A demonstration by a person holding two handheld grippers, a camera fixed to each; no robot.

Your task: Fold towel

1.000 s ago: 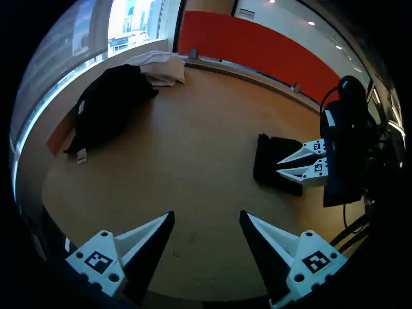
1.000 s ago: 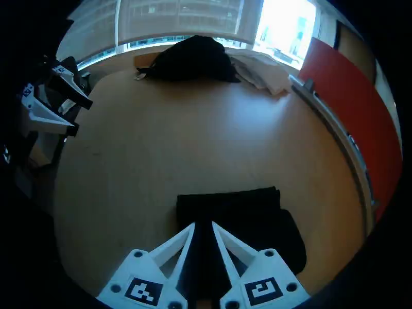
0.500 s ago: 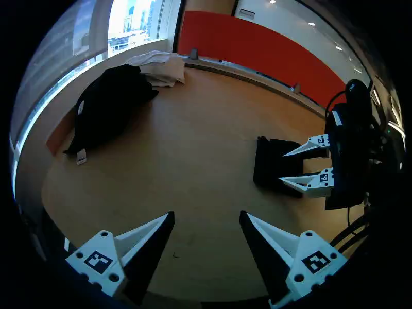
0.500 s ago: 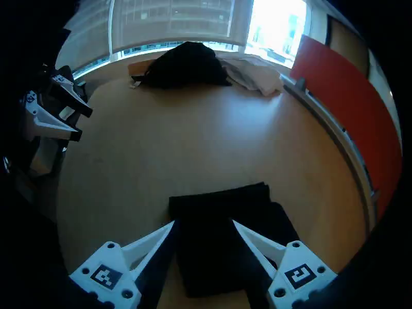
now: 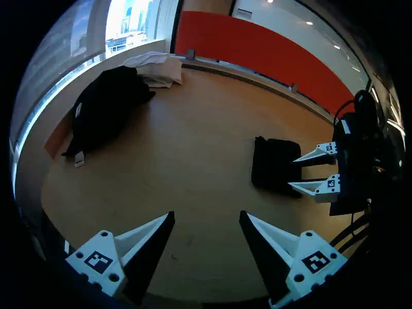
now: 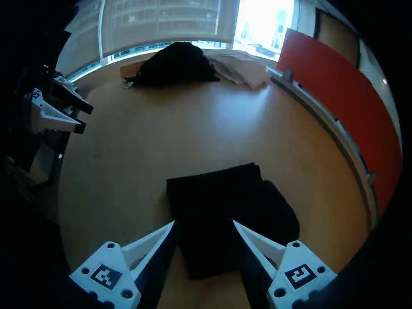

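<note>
A black towel (image 5: 275,165) lies folded in a compact rectangle on the wooden table (image 5: 195,129). In the right gripper view the towel (image 6: 226,203) sits just ahead of my right gripper (image 6: 203,224), whose fingers stand open over its near edge without pressing on it. From the left gripper view, that right gripper (image 5: 292,172) is at the towel's right side, its fingers spread. My left gripper (image 5: 206,215) is open with nothing between its fingers, well short of the towel over bare wood. It also appears at the far left as the left gripper (image 6: 87,119).
A black bag or garment (image 5: 105,105) and a pale folded cloth (image 5: 159,68) lie at the table's far side by the window; both also show as the bag (image 6: 175,64) and cloth (image 6: 242,67). A red wall panel (image 5: 268,51) runs behind the table.
My right gripper was shut on the towel's near edge, then opened and drew back a little; the towel lies flat where it was. The left gripper has stayed put.
</note>
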